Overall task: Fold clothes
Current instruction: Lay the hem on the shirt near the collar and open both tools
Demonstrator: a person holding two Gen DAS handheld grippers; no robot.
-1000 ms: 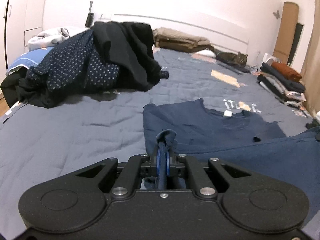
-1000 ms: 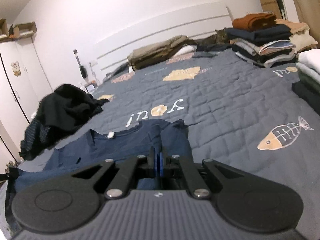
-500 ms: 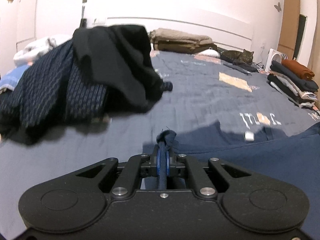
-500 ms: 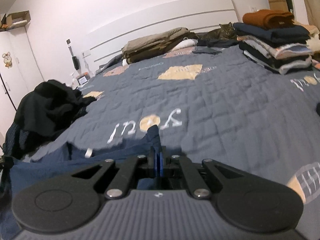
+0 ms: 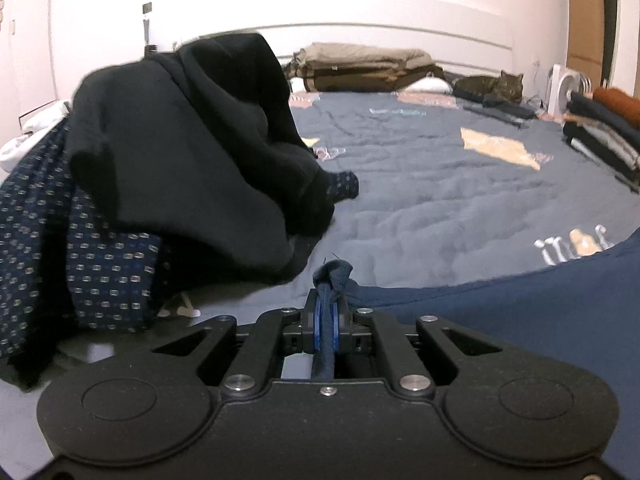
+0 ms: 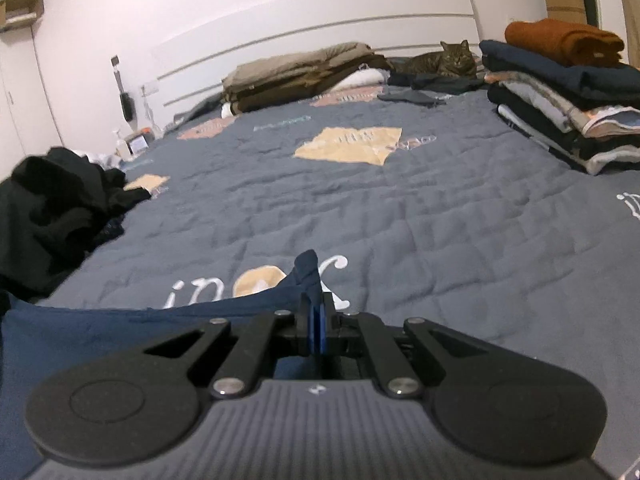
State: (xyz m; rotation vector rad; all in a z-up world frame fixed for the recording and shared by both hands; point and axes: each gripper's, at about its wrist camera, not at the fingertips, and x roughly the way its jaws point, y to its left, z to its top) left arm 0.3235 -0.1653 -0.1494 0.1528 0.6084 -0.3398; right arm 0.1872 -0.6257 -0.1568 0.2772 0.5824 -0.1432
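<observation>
At 6 o'clock in the left wrist view, the left hand-held gripper (image 5: 327,312) is clamped on a bunched corner of the navy blue cotton T-shirt (image 5: 520,308), whose body stretches away toward 4 o'clock over the grey-blue quilted bedspread (image 5: 420,200). In the right wrist view the right hand-held gripper (image 6: 315,320) is likewise pinched tight on another corner of the same shirt (image 6: 120,332), the cloth trailing off toward 8 o'clock and covering part of the white lettering on the bedspread (image 6: 400,208). Just beyond the left gripper, from 9 to 11 o'clock, sits a heap of black and dotted navy garments (image 5: 180,152). Farther off at 2 o'clock in the right view stands a stack of folded clothes topped by a rust-orange knit (image 6: 560,92). At the far end, by the white headboard, lie folded tan blankets (image 6: 304,72) and a tabby cat (image 6: 448,58).
</observation>
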